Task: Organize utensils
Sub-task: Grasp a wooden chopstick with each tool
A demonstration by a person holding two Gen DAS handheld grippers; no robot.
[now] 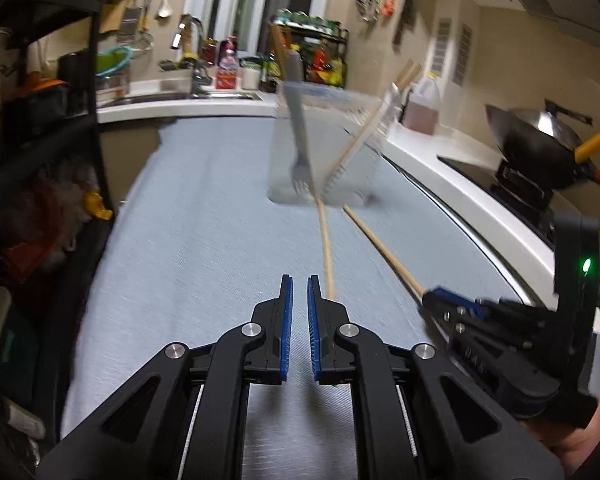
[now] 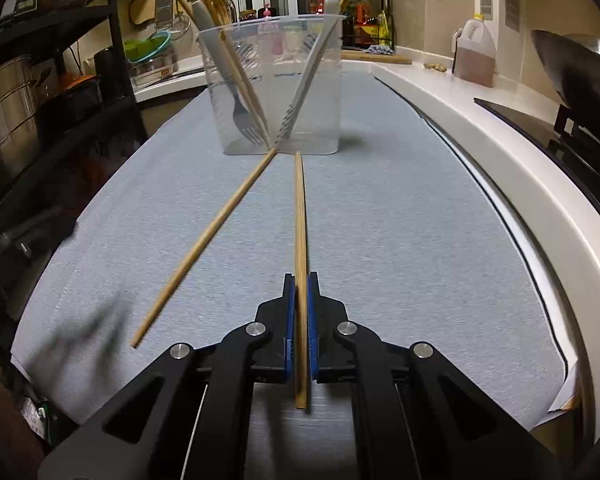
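Note:
A clear plastic container stands on the grey mat and holds a fork, chopsticks and other utensils. It also shows, blurred, in the left wrist view. My right gripper is shut on a wooden chopstick that points at the container; the right gripper also shows in the left wrist view. A second chopstick lies loose on the mat to the left, its far tip at the container's base. My left gripper is empty, its jaws nearly closed, low over the mat beside that chopstick.
A white counter runs along the right with a wok, a stove and an oil jug. A black shelf rack with pots stands on the left. A sink and spice rack are at the back.

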